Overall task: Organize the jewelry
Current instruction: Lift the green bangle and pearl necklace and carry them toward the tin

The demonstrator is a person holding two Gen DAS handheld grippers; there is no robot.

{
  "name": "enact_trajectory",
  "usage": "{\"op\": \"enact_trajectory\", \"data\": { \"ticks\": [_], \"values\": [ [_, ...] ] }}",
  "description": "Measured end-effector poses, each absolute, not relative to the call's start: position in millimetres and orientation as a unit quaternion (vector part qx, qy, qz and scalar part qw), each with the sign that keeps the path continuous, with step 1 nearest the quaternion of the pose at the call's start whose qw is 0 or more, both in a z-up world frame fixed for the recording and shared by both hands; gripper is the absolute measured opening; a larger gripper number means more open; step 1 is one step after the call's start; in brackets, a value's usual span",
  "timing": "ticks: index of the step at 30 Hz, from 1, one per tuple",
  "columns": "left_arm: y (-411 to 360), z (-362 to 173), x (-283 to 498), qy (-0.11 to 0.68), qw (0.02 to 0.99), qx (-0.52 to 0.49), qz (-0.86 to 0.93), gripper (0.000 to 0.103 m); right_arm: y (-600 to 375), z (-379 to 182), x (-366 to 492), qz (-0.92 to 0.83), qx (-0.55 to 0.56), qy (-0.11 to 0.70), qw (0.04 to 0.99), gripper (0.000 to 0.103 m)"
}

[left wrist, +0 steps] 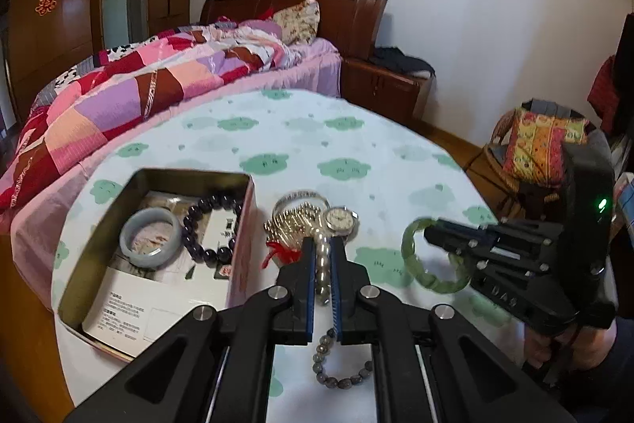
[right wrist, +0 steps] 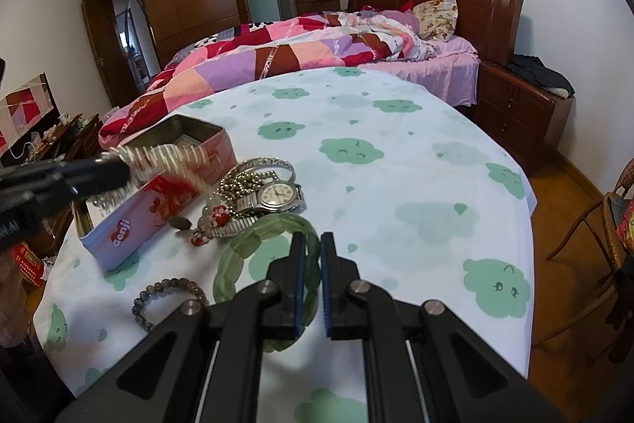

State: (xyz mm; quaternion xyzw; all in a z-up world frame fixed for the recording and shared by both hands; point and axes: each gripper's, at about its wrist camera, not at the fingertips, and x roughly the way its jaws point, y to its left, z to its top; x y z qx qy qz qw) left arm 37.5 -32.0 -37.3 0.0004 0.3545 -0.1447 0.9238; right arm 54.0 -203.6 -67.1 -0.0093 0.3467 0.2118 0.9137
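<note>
My left gripper (left wrist: 321, 244) is shut on a pale pearl bead bracelet (left wrist: 323, 266) with a red tassel (left wrist: 279, 253), held just right of the open pink tin (left wrist: 99, 224). It shows blurred over the tin in the right wrist view (right wrist: 158, 161). The tin holds a pale jade bangle (left wrist: 150, 237) and a dark bead bracelet (left wrist: 206, 232). My right gripper (right wrist: 313, 244) is shut on a green jade bracelet (right wrist: 253, 244), lifted above the table at the right (left wrist: 412, 252). A wristwatch (right wrist: 277, 196), gold bead chain (right wrist: 237, 183) and grey bead bracelet (right wrist: 166, 298) lie on the cloth.
The round table (right wrist: 416, 165) has a white cloth with green cloud prints. A bed with a patchwork quilt (right wrist: 277, 54) stands behind it. A wooden nightstand (right wrist: 523, 113) is at the right, and a wicker chair (left wrist: 531, 153) stands beside the table.
</note>
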Motion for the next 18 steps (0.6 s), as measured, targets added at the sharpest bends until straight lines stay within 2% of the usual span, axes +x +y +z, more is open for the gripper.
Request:
{"op": "enact_trajectory", "data": {
  "ticks": [7, 15, 18],
  "values": [
    [-31.1, -45.0, 37.0, 0.372, 0.919, 0.007, -0.134, 0.005, -202.5, -66.7, 53.8, 0.21, -0.007, 0.346, 0.914, 0.009],
    [-8.4, 9.2, 20.8, 0.303, 0.944, -0.015, -0.129, 0.005, -203.5, -47.6, 49.8, 0.219, -0.003, 0.322, 0.921, 0.009],
    [-5.3, 10.9, 25.0, 0.306, 0.937, -0.039, -0.162, 0.005, -201.6, -42.9, 49.5, 0.222, -0.003, 0.316, 0.922, 0.009]
  ]
}}
